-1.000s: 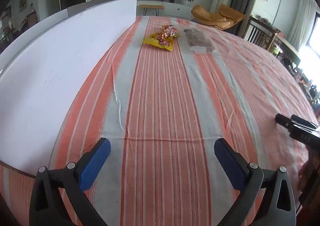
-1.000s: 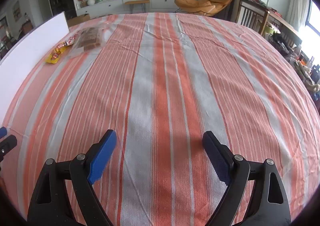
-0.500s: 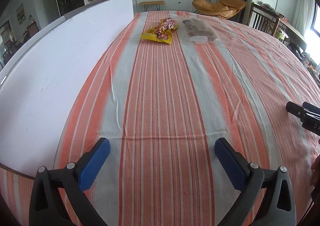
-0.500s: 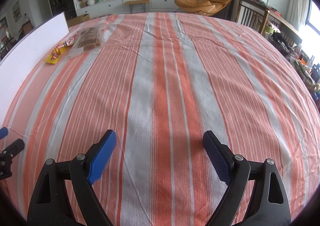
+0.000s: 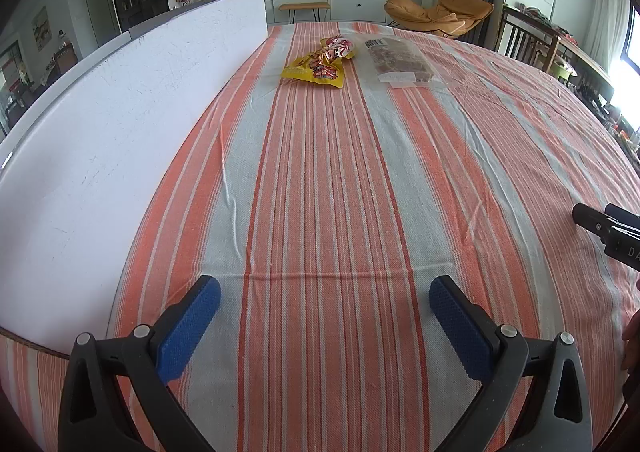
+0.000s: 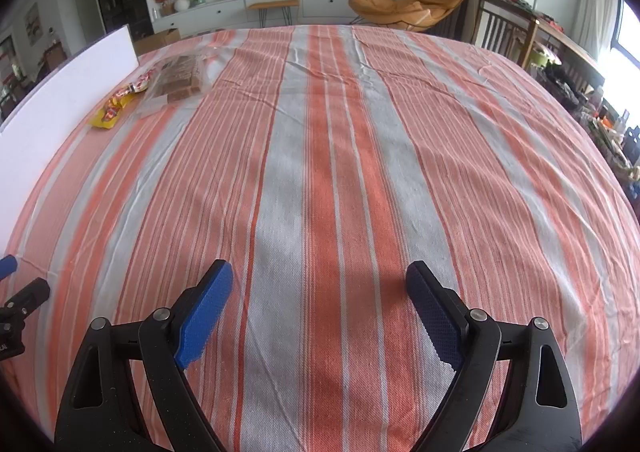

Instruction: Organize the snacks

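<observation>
Left wrist view: left gripper [image 5: 324,302] hovers with jaws wide and empty over the striped cloth [image 5: 320,192], and far off at 12 o'clock lie the yellow pack [image 5: 316,72] and, just beside it at 1 o'clock, the clear pack [image 5: 400,60]. Right gripper [image 6: 320,292] is spread just as wide, nothing between its pads, both packs at its 10 o'clock. Looks like the opening reach, so next comes a long move forward to either pack; no container shows, only a white board [image 5: 120,140] along the left edge.

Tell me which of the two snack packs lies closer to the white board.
The yellow snack bag, crumpled with red print. It lies on the board's side, while the clear pack of brown pieces lies beside it, farther from the board.
</observation>
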`<move>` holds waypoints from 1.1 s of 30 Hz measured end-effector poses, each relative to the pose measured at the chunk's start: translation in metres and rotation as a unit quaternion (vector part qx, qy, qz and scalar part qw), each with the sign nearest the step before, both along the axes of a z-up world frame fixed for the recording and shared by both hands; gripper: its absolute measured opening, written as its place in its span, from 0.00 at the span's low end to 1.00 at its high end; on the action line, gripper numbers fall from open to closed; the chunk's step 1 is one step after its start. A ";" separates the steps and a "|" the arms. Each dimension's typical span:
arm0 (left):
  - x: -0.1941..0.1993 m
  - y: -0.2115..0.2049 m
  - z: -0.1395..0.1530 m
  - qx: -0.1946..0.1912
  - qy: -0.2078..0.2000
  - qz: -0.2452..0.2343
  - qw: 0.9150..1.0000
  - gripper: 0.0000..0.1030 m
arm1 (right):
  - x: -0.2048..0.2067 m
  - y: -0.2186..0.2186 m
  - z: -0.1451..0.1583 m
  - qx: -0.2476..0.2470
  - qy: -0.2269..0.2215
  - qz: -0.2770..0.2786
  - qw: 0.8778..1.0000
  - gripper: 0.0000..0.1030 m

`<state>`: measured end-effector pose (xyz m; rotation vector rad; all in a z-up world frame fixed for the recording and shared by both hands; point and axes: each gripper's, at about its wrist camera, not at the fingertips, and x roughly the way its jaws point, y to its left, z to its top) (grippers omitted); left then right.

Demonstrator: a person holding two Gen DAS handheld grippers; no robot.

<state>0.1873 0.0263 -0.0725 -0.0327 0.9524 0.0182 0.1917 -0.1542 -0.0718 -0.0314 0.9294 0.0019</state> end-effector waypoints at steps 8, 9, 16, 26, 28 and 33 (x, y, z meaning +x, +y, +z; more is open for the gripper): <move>0.000 0.000 0.000 0.000 0.000 0.000 1.000 1.00 | 0.000 0.000 0.000 0.000 0.000 0.000 1.000 0.88; 0.000 0.000 0.000 0.000 0.000 0.000 1.000 1.00 | 0.000 0.000 0.000 0.000 0.000 0.000 1.000 0.88; 0.000 0.000 0.000 0.000 0.000 0.000 1.000 1.00 | 0.000 0.000 0.000 0.000 0.000 0.000 1.000 0.88; 0.000 0.000 0.000 0.000 0.000 0.000 1.000 1.00 | 0.000 0.000 0.000 0.001 0.000 0.000 1.000 0.88; 0.000 0.000 0.000 0.000 0.000 0.000 1.000 1.00 | 0.000 0.000 -0.001 0.003 0.001 0.000 1.000 0.89; 0.000 0.000 0.000 0.000 0.000 0.000 1.000 1.00 | 0.000 0.000 0.000 0.004 0.001 0.001 1.000 0.89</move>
